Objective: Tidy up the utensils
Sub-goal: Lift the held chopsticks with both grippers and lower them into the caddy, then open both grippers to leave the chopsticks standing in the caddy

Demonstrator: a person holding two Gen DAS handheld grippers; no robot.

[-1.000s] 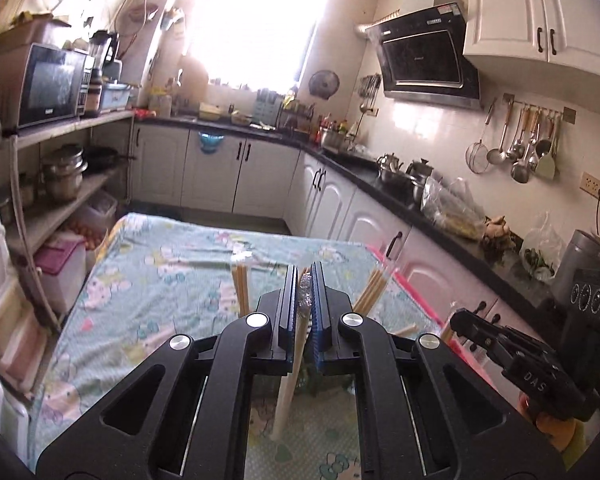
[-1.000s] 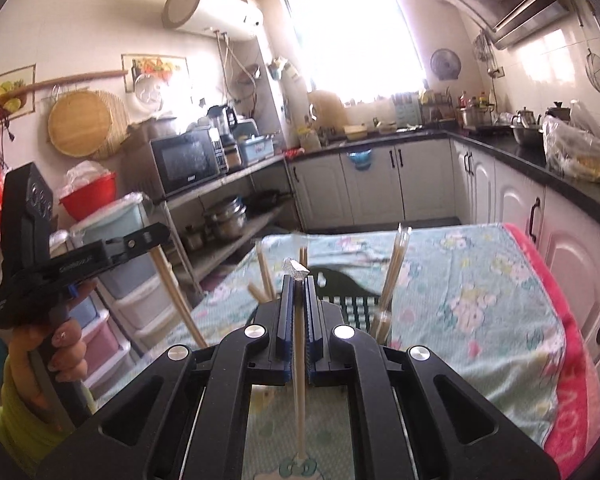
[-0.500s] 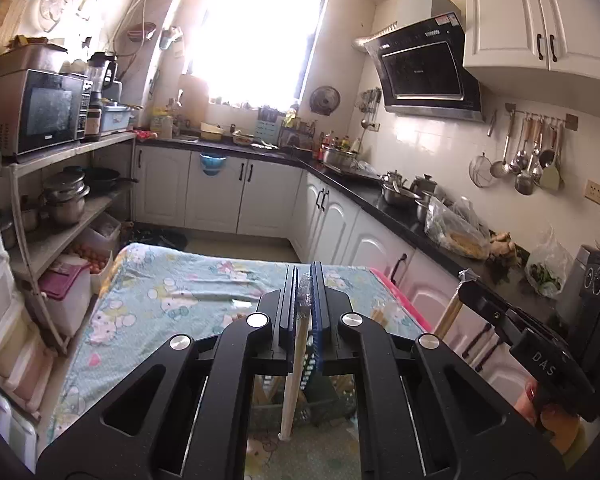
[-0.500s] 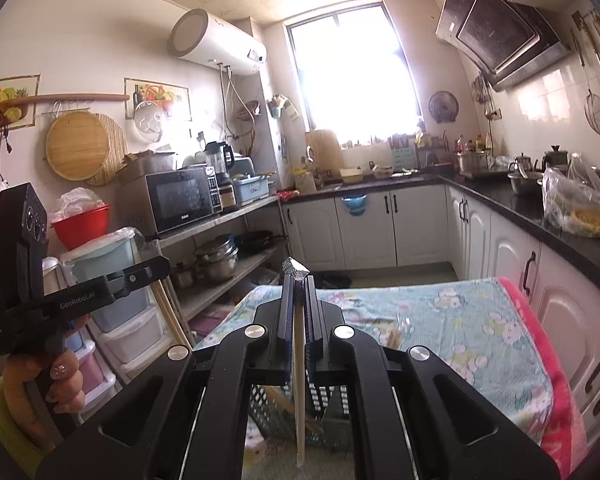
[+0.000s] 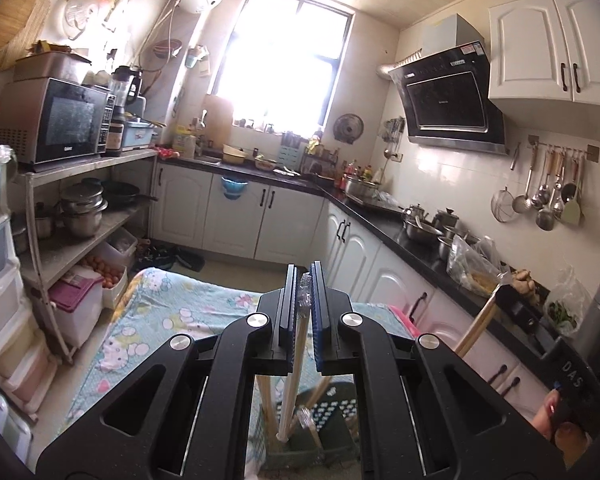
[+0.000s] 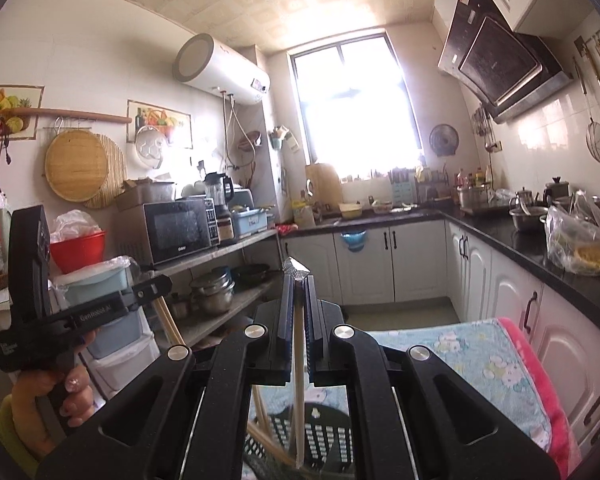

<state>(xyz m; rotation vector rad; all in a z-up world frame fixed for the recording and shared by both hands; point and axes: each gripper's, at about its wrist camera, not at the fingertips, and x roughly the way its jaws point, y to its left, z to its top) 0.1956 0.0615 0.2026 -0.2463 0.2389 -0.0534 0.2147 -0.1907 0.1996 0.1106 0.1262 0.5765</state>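
Note:
My left gripper (image 5: 302, 280) is shut on a pair of wrapped chopsticks (image 5: 293, 376) that hangs down over a dark slotted basket (image 5: 332, 408). Other chopsticks (image 5: 269, 412) stand in that basket. My right gripper (image 6: 297, 284) is shut on another wrapped chopstick pair (image 6: 299, 392), also hanging over the dark basket (image 6: 324, 436). The right gripper shows at the right of the left wrist view (image 5: 548, 344). The left gripper shows at the left of the right wrist view (image 6: 80, 312), with chopsticks (image 6: 170, 324) under it.
The basket stands on a table with a floral cloth (image 5: 172, 320). A shelf rack with a microwave (image 5: 56, 120) and pots is at the left. White cabinets and a black counter (image 5: 416, 240) run along the right. Storage drawers (image 5: 0, 320) stand at the near left.
Both grippers have risen and tilted upward with their chopsticks still held. The basket and table have dropped low in both views.

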